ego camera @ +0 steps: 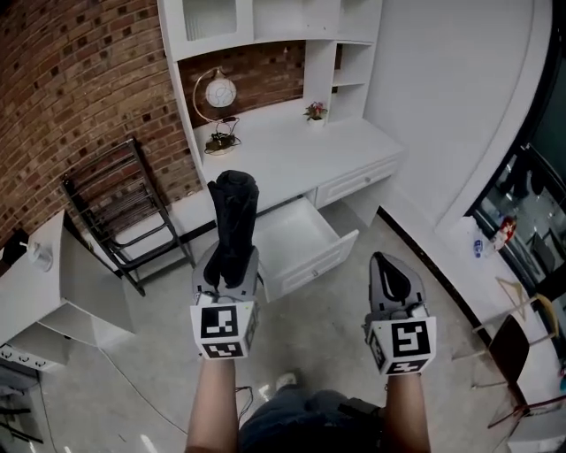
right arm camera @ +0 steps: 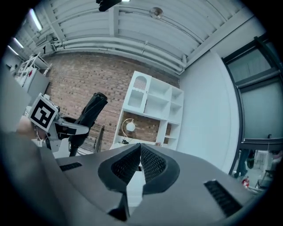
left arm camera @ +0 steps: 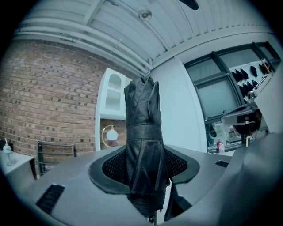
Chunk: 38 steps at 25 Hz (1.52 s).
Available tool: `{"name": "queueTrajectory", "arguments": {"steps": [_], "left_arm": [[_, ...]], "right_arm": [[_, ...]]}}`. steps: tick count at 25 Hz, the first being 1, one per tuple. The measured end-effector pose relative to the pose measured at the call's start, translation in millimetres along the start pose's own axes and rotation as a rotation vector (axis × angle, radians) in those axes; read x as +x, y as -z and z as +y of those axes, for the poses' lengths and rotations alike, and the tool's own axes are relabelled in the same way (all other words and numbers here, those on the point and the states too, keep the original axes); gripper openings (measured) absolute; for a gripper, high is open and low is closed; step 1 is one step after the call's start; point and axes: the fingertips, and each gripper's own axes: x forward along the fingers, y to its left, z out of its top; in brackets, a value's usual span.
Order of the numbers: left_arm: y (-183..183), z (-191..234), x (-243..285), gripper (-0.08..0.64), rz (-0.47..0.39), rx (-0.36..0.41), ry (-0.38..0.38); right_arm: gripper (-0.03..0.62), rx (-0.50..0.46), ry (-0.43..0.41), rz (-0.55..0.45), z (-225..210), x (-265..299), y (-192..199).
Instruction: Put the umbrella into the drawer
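Mock home study corner set inside bigger hall. Brick wall, white built-in table with drawer pulled open, white shelf unit above, globe lamp, small potted flowers (homely touches). Black metal folding rack alongside. Yet ribbed industrial ceiling with pipes, curved white partition and dark-framed glazing suggest studio or lab set.

In the head view the umbrella has its lower end hidden inside the left gripper. The drawer runs out of sight at its rear under the bench.
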Motion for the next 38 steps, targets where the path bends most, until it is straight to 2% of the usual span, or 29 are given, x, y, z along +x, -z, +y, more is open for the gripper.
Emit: {"name": "queueTrajectory", "arguments": {"steps": [6, 16, 22, 27, 33, 38], "left_arm": [[37, 15, 91, 0.225, 0.107, -0.027, 0.064], [146, -21, 234, 0.225, 0.346, -0.072, 0.211], [239, -65, 306, 0.225, 0.568, -0.049, 0.312], [326, -102, 326, 0.225, 0.810, -0.028, 0.398], [410, -107, 349, 0.225, 1.045, -0.053, 0.386], [464, -99, 342, 0.226, 1.212, -0.106, 0.313]], "right_arm": [[0.000, 0.063, -0.028, 0.142, -7, 71, 46], [0.000, 0.140, -0.059, 0.204, -61, 214, 114], [0.000, 0.170, -0.121, 0.297, -107, 305, 168], [0.000, 0.203, -0.152, 0.407, -132, 349, 216], [0.000, 0.195, -0.212, 0.485, -141, 388, 259], [0.000, 0.177, -0.254, 0.542, -136, 398, 285]]}}
